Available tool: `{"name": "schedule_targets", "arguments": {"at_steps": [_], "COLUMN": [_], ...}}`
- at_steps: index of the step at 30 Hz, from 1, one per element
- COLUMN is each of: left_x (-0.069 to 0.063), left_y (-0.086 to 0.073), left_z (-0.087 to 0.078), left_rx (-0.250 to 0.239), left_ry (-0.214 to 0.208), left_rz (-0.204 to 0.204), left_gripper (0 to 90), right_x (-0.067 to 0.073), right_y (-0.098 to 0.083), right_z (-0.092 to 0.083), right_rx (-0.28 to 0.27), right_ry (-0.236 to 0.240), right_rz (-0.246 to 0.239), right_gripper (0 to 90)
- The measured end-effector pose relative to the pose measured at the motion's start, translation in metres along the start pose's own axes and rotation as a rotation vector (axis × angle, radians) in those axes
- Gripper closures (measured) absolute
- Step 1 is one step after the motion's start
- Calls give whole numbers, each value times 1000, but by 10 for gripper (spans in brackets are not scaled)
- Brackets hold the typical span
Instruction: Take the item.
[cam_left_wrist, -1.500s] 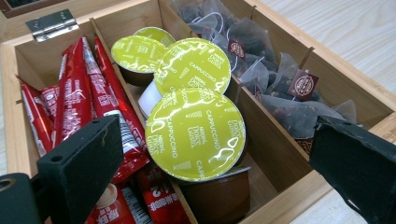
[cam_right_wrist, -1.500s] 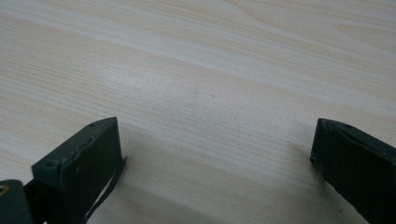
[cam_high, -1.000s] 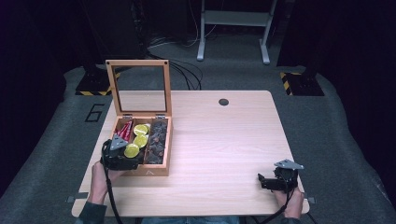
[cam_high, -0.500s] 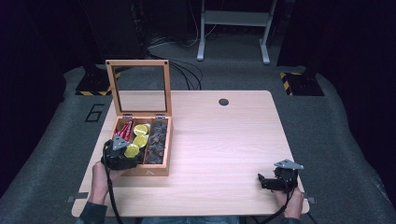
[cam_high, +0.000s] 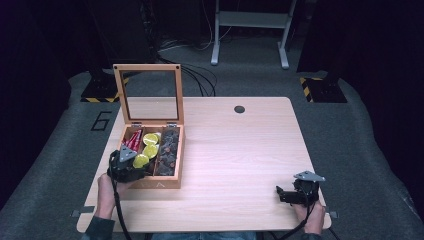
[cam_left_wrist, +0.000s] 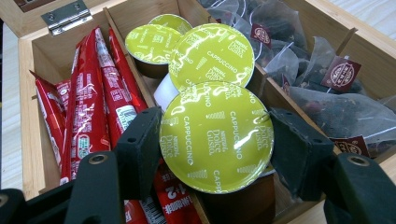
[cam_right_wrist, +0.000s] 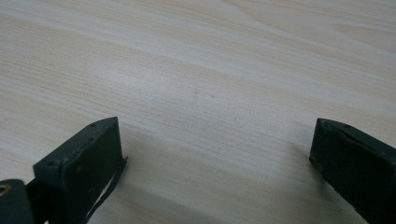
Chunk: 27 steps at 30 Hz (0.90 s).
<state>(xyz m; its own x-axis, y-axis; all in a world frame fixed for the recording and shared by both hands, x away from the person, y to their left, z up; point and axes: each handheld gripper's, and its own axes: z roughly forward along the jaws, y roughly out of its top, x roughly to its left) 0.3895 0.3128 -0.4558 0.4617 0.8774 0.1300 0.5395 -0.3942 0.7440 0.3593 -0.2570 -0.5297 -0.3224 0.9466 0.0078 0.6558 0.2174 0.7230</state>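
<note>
The left claw (cam_left_wrist: 212, 149) has just been closing and now pinches a green coffee capsule (cam_left_wrist: 216, 136) in the wooden box (cam_high: 167, 181) at the desk's (cam_high: 240, 150) nine o'clock, likely ready to lift. The right claw (cam_right_wrist: 212, 158) rests wide and empty at five o'clock.

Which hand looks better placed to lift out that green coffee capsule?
Left: the left gripper already has its jaws closed on the green capsule in the wooden box. The right gripper hangs open over bare table.

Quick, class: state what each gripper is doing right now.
Left gripper: jaws have just been closing, now shut on the nearest green cappuccino capsule.
Right gripper: open, holding nothing, over bare table.
</note>
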Motion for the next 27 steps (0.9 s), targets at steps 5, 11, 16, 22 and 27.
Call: {"name": "schedule_targets", "arguments": {"at_steps": [5, 11, 16, 22, 27], "left_x": [-1, -1, -2, -2, -1], "left_y": [-1, -1, 0, 2, 2], "left_z": [0, -1, -4, -8, -10], "left_rx": [-5, -16, -28, -55, -66], "left_ry": [0, 7, 7, 15, 4], "left_rz": [-6, 1, -3, 0, -13], "left_gripper": [377, 377, 377, 377, 377], "right_x": [0, 0, 0, 0, 0], "right_y": [0, 0, 0, 0, 0], "right_z": [0, 0, 0, 0, 0], "right_rx": [0, -1, 1, -1, 0], "right_ry": [-1, -1, -1, -1, -1], "right_rz": [0, 0, -7, 0, 1], "right_gripper": [18, 18, 18, 18, 18]}}
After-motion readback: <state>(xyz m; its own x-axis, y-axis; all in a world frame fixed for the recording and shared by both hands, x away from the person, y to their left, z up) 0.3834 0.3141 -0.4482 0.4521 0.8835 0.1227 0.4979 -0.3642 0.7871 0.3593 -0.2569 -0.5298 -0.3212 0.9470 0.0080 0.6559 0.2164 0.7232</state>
